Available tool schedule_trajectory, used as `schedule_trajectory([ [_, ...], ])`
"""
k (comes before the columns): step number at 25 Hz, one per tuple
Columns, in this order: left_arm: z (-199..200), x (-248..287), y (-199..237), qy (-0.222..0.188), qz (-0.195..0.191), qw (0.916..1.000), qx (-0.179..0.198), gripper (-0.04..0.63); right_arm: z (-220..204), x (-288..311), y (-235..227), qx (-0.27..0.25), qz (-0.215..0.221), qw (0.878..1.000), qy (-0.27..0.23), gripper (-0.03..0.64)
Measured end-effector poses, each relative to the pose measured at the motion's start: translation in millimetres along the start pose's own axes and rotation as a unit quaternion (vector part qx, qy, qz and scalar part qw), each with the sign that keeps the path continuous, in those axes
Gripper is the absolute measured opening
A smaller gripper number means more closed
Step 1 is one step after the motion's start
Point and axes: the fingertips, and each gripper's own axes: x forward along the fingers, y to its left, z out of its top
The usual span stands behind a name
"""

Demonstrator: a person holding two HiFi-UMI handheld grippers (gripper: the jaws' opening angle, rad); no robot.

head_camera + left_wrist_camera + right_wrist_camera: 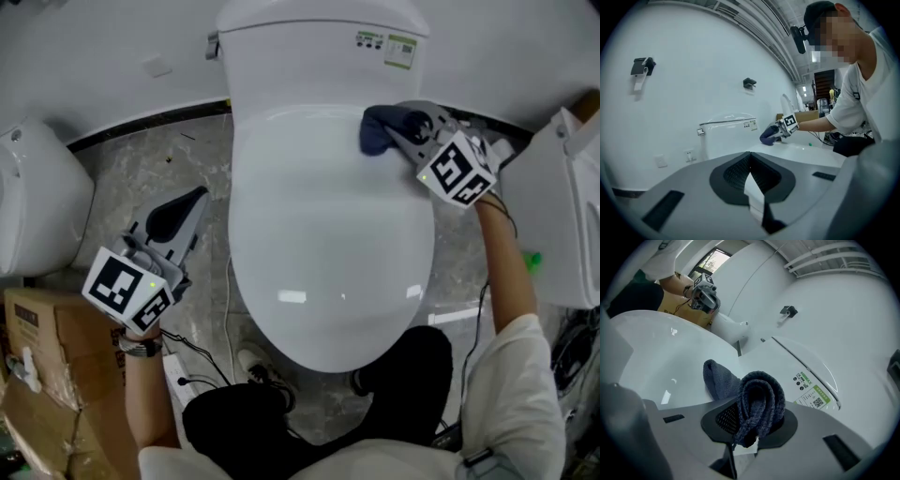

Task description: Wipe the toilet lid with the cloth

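Here the right gripper (749, 425) has its jaws clamped on the cloth (757, 401), a dark blue-grey knitted fabric bunched into thick folds. One loop bulges up between the pads. A second fold sticks out beyond them and lies against the toilet lid (328, 253). The cloth sits at the far right of the lid, close to the tank (300, 56). The lid is closed, glossy white, with small glints of light on it. The left gripper (183, 211) has its jaws pressed together with nothing between them. It is held off the lid's left edge, over the grey marbled floor (131, 178).

Only the right gripper view shows the cloth's ribbed weave; in the head view it is just a dark lump. Only the head view shows the cardboard box (47, 366) at the near left. The left gripper view alone shows a black fitting (642, 66) high on the white wall, and the cloth from the side, low against the lid.
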Motion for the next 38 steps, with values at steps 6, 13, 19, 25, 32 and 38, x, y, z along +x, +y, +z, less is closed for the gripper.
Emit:
schedule_trajectory([
  [6, 29.5, 31.3, -11.4, -0.023, 0.051, 0.9984, -0.002, 0.000, 8.0, 2.7, 12.1, -0.021, 0.014, 0.998, 0.061, 0.087],
  [13, 39.4, 44.8, -47.6, -0.056, 0.072, 0.9956, 0.023, 0.000, 48.4, 10.4, 38.5, 0.032, -0.020, 0.998, 0.059, 0.086],
  [19, 38.2, 22.4, -58.6, -0.057, 0.051, 0.9970, 0.016, 0.000, 85.1, -1.6, 83.2, 0.015, 0.005, 0.999, 0.043, 0.084],
  [25, 25.6, 25.3, -67.2, -0.052, 0.045, 0.9975, 0.011, 0.000, 115.3, -39.3, 143.0, 0.002, 0.036, 0.999, 0.006, 0.083],
  [32, 22.5, 31.6, -66.1, -0.075, 0.049, 0.9959, -0.017, 0.001, 148.9, -81.2, 214.1, -0.040, 0.104, 0.994, -0.023, 0.083],
  [38, 8.4, 23.1, -63.2, -0.064, 0.063, 0.9955, -0.032, 0.002, 184.8, -114.3, 280.6, -0.068, 0.189, 0.976, -0.083, 0.083],
])
